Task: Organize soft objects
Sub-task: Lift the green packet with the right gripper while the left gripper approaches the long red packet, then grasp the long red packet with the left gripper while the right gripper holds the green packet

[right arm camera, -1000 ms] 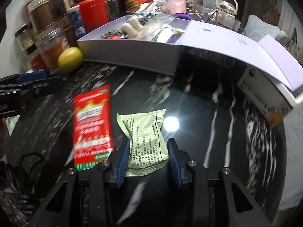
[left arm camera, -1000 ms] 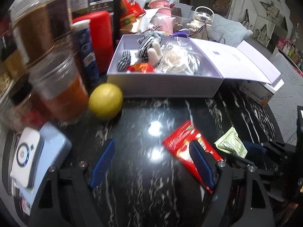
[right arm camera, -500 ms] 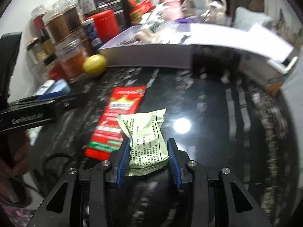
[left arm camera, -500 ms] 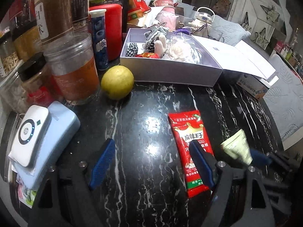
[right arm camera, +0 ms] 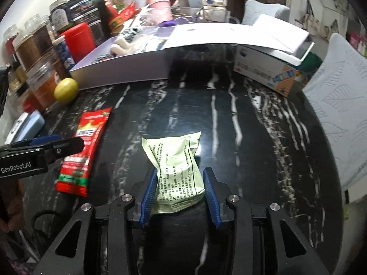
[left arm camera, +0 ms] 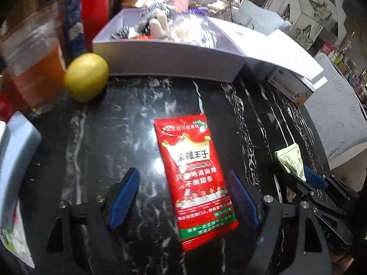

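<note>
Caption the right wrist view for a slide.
Right claw shut on a pale green packet above the black marble table.

On the table [left arm camera: 128,137], a flat packet [left arm camera: 195,174] lies lengthwise between the spread fingers of the left gripper [left arm camera: 183,197], nearer its right finger, while a smaller pouch [right arm camera: 176,171] sits between the fingers of the right gripper [right arm camera: 180,192], to the packet's right. Behind them an open box [left arm camera: 165,59] stands with soft toys [left arm camera: 160,25] in it, its lid [left arm camera: 270,48] folded out to the right over a carton [right arm camera: 266,71]. A lemon [left arm camera: 86,79] lies at the box's front left corner, with jars [right arm camera: 43,80] to its left.
</note>
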`<state>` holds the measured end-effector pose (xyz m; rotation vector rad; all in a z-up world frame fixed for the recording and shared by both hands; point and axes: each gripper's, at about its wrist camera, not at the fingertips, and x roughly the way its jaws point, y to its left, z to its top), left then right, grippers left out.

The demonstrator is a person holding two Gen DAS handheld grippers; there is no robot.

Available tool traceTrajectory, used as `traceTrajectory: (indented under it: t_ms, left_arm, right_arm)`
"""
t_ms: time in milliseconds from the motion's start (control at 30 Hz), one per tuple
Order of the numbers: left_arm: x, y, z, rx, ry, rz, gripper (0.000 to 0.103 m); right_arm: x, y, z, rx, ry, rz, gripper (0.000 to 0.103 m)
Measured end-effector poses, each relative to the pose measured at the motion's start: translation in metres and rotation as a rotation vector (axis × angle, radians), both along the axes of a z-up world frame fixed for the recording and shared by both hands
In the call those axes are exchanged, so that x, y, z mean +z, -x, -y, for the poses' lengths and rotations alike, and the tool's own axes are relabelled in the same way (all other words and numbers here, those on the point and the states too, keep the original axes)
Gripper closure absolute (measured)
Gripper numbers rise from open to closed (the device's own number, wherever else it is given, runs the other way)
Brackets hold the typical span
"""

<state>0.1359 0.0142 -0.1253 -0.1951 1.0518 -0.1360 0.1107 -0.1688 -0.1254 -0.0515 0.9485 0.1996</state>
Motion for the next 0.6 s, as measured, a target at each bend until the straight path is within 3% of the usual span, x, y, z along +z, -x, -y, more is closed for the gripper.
traceTrajectory:
  t_ms: [267, 400, 500, 600]
  left_arm:
    - [-0.007, -0.004, 0.027, -0.06, -0.178, 0.028, 0.023]
    - [-0.008, 0.0, 0.031, -0.106, -0.164, 0.05, 0.023]
    - [-0.007, 0.004, 0.029, -0.105, -0.188, 0.078, 0.046]
    - [-0.005, 0.006, 0.025, -0.14, -0.154, 0.065, 0.049]
  right_arm:
    - [-0.006, -0.003, 0.008, 0.004, -0.013, -0.002, 0.062]
    - [-0.006, -0.003, 0.009, 0.012, -0.023, 0.002, 0.062]
    - [-0.006, -0.002, 0.009, 0.011, -0.027, -0.004, 0.062]
    - [-0.006, -0.002, 0.009, 0.011, -0.026, -0.007, 0.062]
